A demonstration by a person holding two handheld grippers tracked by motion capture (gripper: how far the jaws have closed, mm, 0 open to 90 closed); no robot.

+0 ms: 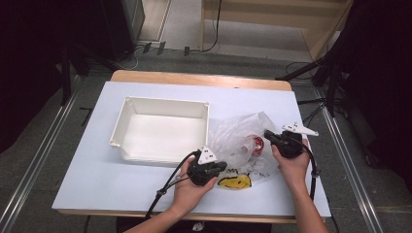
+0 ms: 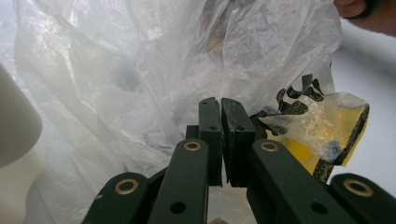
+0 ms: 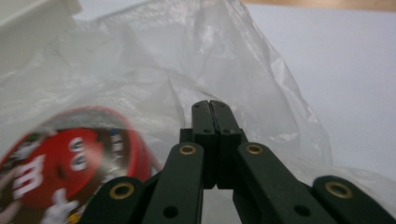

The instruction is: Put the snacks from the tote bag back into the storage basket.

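A crumpled clear plastic bag (image 1: 238, 133) lies on the white table top, right of the bin. It carries a yellow smiley print (image 1: 234, 182) and holds a red round snack package (image 1: 257, 144). My left gripper (image 1: 222, 166) is at the bag's near edge, jaws together on the film. In the left gripper view the gripper (image 2: 219, 105) pinches the bag (image 2: 140, 70) next to the print (image 2: 322, 126). My right gripper (image 1: 267, 133) is at the bag's right side. In the right gripper view the gripper (image 3: 209, 105) is shut, with bag film (image 3: 233, 60) gathered at its tips and the red package (image 3: 60, 158) to the left.
An empty white plastic bin (image 1: 128, 104) stands left of the bag, close to my left gripper. The white table top (image 1: 97, 160) has bare room at the left and front. Dark stands and cables line both sides of the table.
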